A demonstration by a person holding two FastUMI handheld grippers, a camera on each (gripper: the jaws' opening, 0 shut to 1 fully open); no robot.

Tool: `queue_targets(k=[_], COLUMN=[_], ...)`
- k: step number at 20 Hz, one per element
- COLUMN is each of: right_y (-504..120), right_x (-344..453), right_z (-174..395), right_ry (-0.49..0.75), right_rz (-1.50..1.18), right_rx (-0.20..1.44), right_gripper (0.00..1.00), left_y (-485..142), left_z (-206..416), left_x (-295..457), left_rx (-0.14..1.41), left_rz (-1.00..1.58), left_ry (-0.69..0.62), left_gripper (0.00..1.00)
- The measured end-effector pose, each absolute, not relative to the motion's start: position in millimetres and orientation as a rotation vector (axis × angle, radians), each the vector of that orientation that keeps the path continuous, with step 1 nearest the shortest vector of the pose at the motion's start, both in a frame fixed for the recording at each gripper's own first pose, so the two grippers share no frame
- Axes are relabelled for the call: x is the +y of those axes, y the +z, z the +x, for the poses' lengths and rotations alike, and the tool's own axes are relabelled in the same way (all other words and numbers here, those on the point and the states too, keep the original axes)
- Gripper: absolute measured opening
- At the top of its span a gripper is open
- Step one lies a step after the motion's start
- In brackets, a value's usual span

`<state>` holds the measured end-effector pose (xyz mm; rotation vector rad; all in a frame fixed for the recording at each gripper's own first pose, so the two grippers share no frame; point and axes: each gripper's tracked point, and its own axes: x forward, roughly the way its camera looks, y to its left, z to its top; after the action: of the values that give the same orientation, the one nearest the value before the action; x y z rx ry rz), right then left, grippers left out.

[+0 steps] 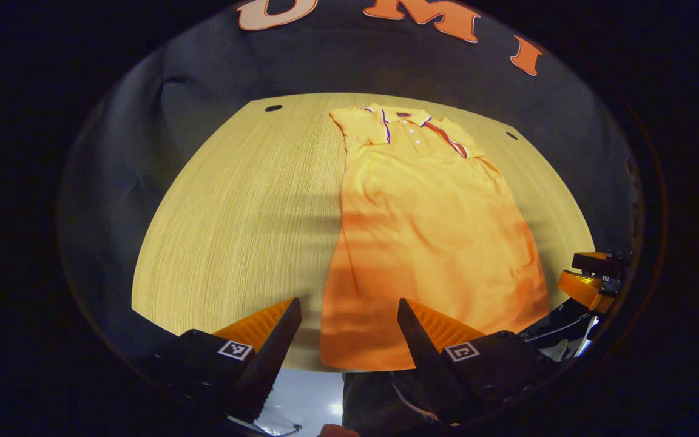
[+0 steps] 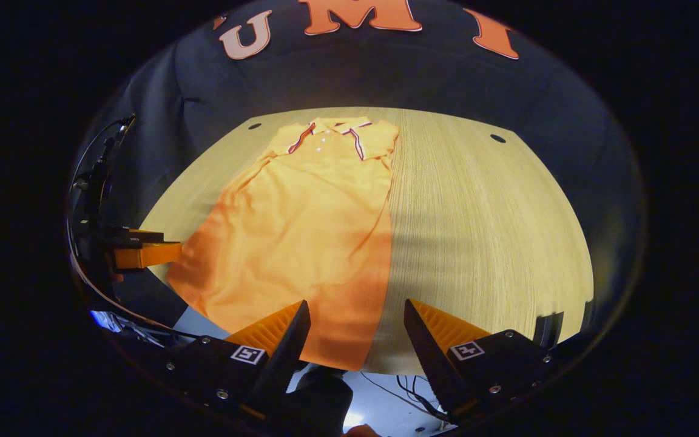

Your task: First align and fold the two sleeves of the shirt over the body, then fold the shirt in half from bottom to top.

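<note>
Shirt lies flat on the tabletop, collar at the far edge, hem at the near edge by both grippers. Long axis runs near-to-far, straight away from the cameras. Sleeves look already folded in over the body: the outline is a narrow panel with no sleeve sticking out on either side, so my read is the next step is the bottom-to-top fold.

Left gripper view: left gripper has jaws spread wide, holding nothing. The hem's left corner sits in the gap between the 2 fingers, lower centre of the frame. Cannot tell whether the fingers touch the cloth or hover above it. The right gripper shows at the lower right edge of this frame, beside the hem's other corner.

Right gripper view: right gripper is likewise spread wide and empty. The hem's right corner sits between its fingers, lower centre. Shirt fills the left half; bare tabletop on the right.

Each gripper is nearest its own hem corner. The fold will likely need both corners pinched and carried along the long axis toward the collar, kept level so the hem lands square.
</note>
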<state>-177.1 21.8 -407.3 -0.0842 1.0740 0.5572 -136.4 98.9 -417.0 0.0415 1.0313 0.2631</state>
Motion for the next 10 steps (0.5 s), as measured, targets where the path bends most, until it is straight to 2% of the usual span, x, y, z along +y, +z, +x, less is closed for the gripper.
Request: queue_targets(k=[3,10], right_y=[-429.3,-445.4], right_x=[16.7,18.7], right_z=[-200.7,-225.7], right_ry=[0.56,0.561], right_rz=[-0.112,-0.137], right_rx=[1.164,1.25], right_gripper=[0.95,0.95], left_y=[-442.0,-463.4], left_z=[-151.8,-169.4], left_x=[99.7,93.4], left_rx=[1.116,1.204], left_rz=[0.04,0.066], left_ry=[0.266,0.26], left_gripper=[0.99,0.99])
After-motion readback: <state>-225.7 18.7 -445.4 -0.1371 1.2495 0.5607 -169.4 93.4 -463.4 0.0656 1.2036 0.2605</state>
